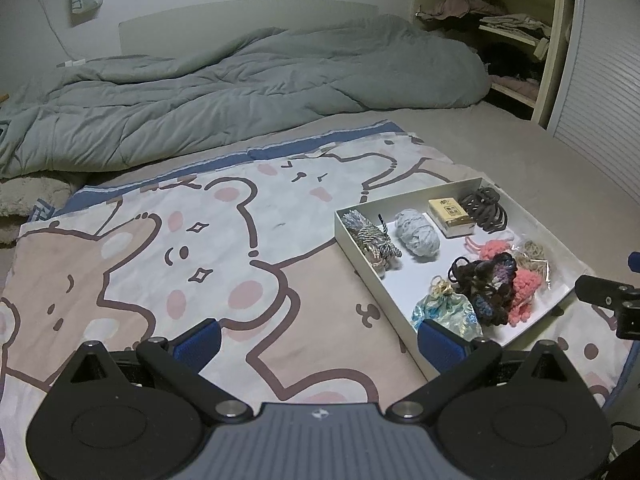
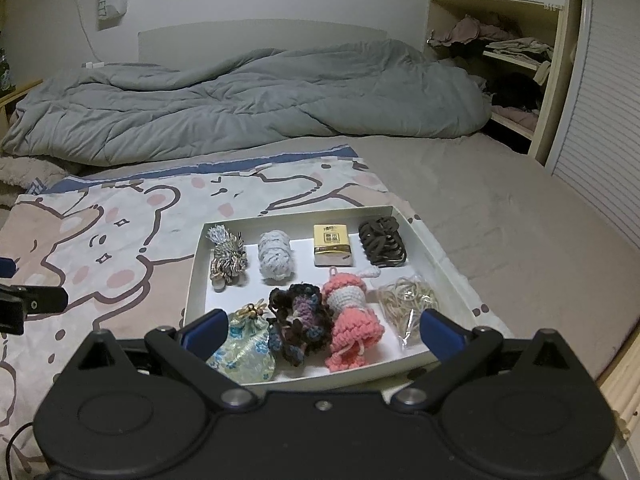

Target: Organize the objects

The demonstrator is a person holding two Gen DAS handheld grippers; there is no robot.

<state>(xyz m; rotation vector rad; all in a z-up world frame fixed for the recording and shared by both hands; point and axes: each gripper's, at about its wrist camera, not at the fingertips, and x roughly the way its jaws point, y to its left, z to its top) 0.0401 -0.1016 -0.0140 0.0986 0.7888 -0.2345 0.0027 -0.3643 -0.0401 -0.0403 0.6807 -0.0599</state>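
Observation:
A white shallow box [image 2: 197,264] [image 1: 345,229] lies on a cartoon bear sheet [image 1: 168,248] on the bed. It holds a grey-gold tassel [image 2: 227,258], a pale yarn ball [image 2: 276,256], a yellow packet [image 2: 332,245], dark hair ties [image 2: 382,242], a floral pouch [image 2: 246,354], a dark crocheted piece [image 2: 302,326], a pink crocheted doll [image 2: 350,320] and a bag of rubber bands [image 2: 408,306]. My right gripper [image 2: 322,332] is open and empty just above the box's near edge. My left gripper [image 1: 320,340] is open and empty over the sheet, left of the box.
A rumpled grey duvet [image 1: 240,92] covers the far half of the bed. An open shelf unit [image 2: 504,64] with clothes stands at the back right beside a slatted door [image 2: 600,128]. The bed's wooden edge [image 2: 620,392] runs along the right.

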